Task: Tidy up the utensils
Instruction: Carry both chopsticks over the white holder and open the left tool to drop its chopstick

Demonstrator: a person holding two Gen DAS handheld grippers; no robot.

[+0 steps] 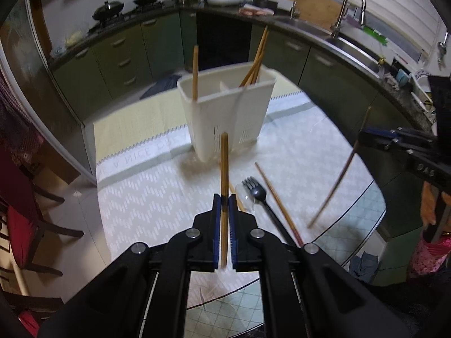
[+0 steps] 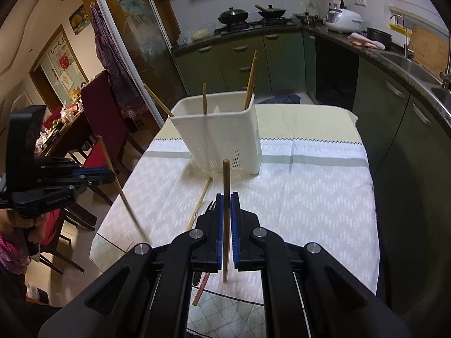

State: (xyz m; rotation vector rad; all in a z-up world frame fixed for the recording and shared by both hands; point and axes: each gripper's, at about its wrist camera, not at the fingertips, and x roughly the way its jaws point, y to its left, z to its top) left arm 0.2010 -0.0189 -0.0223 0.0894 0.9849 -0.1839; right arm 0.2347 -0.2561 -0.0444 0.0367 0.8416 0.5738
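On the patterned tablecloth [image 1: 296, 152]: one white utensil holder [image 1: 228, 112], upright, holding one chopstick [image 1: 195, 73] in its left compartment and two more [image 1: 258, 56] leaning together in the right; two loose chopsticks [image 1: 277, 202] and one black fork [image 1: 258, 194] lying near it. Left gripper [image 1: 224, 200], raised above the cloth: jaws clamped on one chopstick [image 1: 224, 163] pointing forward. Right gripper [image 2: 227, 200], raised alongside: jaws likewise clamped on one chopstick [image 2: 226, 177].
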